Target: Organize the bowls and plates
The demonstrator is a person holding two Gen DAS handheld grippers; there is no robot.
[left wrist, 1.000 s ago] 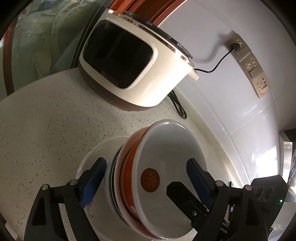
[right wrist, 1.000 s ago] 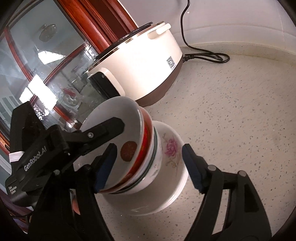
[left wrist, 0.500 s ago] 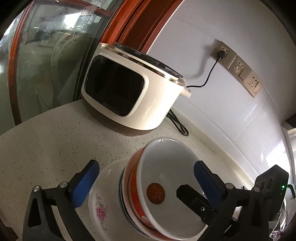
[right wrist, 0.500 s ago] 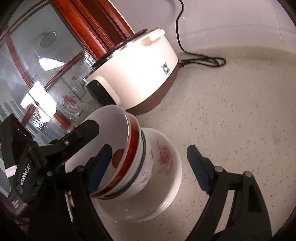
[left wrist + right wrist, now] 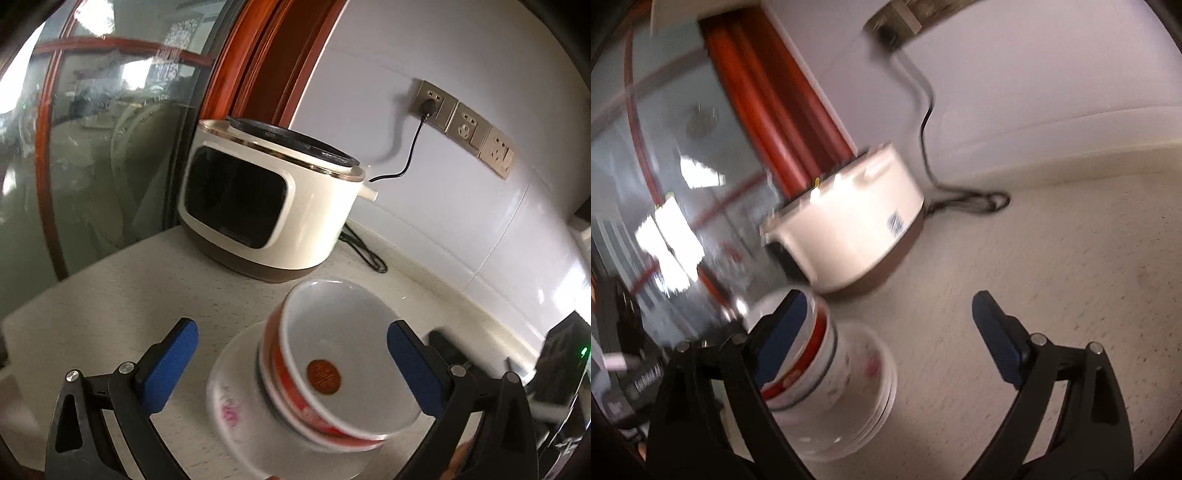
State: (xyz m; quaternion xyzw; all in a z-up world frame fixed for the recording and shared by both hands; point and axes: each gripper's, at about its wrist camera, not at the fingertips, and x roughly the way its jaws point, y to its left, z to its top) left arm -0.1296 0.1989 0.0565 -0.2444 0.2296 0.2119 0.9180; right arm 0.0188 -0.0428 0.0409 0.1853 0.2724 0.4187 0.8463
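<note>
**Q:** Where does the crockery stand right now?

**A:** On the speckled bench (image 5: 110,295), a stack of bowls (image 5: 332,373) nested in a white flowered plate (image 5: 236,402), the whole pile tipped so the top bowl's mouth faces roughly my 2 o'clock in the left view. The cream cooker (image 5: 266,218) sits beyond it at 12 o'clock, plugged into the wall socket (image 5: 430,103).

**Q:** And your jaws?

**A:** Both released. My left gripper (image 5: 291,354) is spread wide with the stack between its blue pads; I cannot tell whether either pad touches the china. My right gripper (image 5: 886,325) is also spread, holding nothing (its view is badly blurred), and the stack lies off at its 9 o'clock, partly behind the left-hand finger.

**Q:** Which hand is better placed?

**A:** The left, I judge. The stack sits nearly centred in its gap, slightly toward 3 o'clock, while the right gripper's gap looks onto bare bench.

**Q:** What does the coming move turn on?

**A:** The tilt. The stack's axis leans from the plate up toward 2 o'clock, so closing across it could slide the bowls apart rather than grip them.
</note>
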